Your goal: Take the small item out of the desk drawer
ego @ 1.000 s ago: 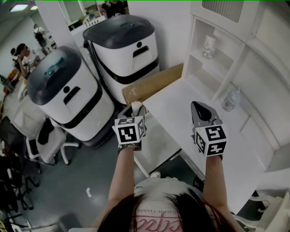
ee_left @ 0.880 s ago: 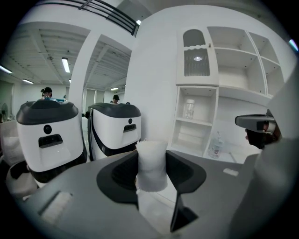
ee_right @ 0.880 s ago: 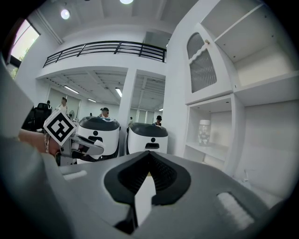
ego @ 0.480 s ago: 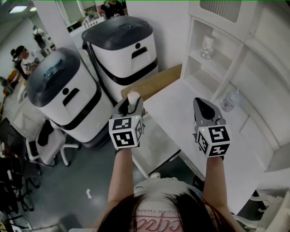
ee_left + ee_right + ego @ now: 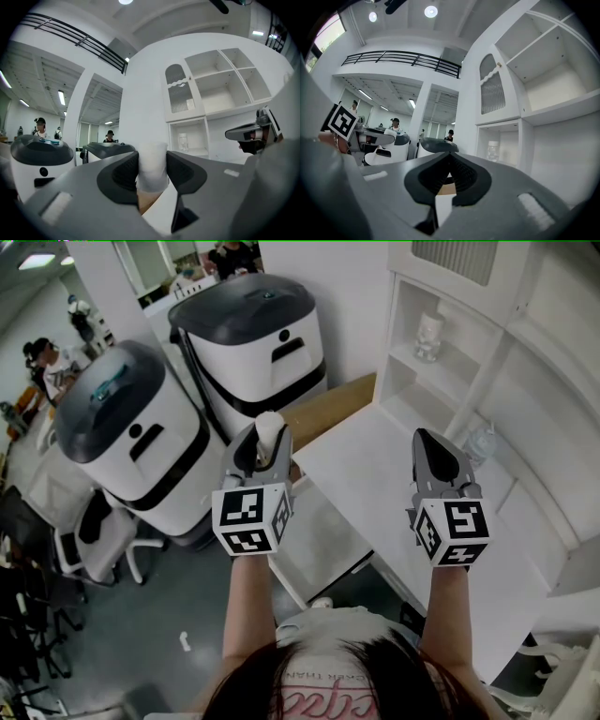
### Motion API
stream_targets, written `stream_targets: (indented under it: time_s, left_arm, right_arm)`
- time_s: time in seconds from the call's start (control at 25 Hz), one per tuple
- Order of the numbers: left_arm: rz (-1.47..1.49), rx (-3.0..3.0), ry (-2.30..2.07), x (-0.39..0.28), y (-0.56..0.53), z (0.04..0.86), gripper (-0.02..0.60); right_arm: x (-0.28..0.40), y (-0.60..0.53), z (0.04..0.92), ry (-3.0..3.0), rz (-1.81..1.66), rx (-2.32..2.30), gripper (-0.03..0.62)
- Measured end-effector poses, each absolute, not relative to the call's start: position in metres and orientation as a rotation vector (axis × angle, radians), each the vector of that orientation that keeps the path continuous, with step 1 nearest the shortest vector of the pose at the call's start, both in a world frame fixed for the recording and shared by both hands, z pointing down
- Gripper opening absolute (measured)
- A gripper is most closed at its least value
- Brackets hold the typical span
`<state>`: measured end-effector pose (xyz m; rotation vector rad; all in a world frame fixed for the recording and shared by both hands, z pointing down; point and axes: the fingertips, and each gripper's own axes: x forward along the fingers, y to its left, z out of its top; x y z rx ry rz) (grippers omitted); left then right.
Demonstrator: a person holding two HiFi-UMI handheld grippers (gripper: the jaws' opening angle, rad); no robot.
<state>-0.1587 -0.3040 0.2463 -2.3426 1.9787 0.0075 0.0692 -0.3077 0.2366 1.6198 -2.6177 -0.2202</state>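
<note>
Left gripper (image 5: 265, 444): clamped on the small item, one pad on each side; pointing level, raised clear of the desk.
Small item (image 5: 152, 165): seated between the left pads near their tips; upper end proud of the pads, lower end hanging just below them.
Appearance: white, roughly cylindrical, straight-sided, matt finish; no label or print made out; cap or open rim not determinable.
Handling (judged): probably light, given the easy single-gripper pinch; likely thin-walled, so liable to give under a hard squeeze; smooth round wall, so prone to slipping or swivelling if the pinch slackens.
Hold point (judged): across the body at about mid-height, as gripped now; pads square to the wall, item kept upright.
Right gripper (image 5: 449, 176): pressed together, nothing between the pads; level, alongside the left gripper and well apart from it.
Drawer (image 5: 323, 535): what appears to be the pulled-out drawer, below the left gripper and slightly towards the right one.
Desk (image 5: 375, 465): white top, beneath the right gripper.
Cardboard sheet (image 5: 323, 409): ahead of the left gripper, at the desk's far edge.
White machines (image 5: 253, 343): two, dark-lidded, beyond and outboard of the left gripper.
Shelf unit (image 5: 441, 381): ahead of the right gripper.
Task standing (judged): item already out of the drawer.
</note>
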Motion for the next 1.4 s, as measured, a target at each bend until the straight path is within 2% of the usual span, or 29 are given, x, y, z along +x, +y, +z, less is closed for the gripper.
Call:
stream_targets:
  time_s: [0.6,1.4]
  left_arm:
    - [0.154,-2.210,1.821,-0.158,-0.285,0.190,0.195]
    - [0.179,-2.183,1.791,-0.159,-0.278,0.176,0.195]
  right_arm:
    - [0.070,-0.301,0.196,-2.662,-0.399,1.662,0.000]
    - [0.067,-0.290,0.182,-2.675,-0.498,1.652,0.000]
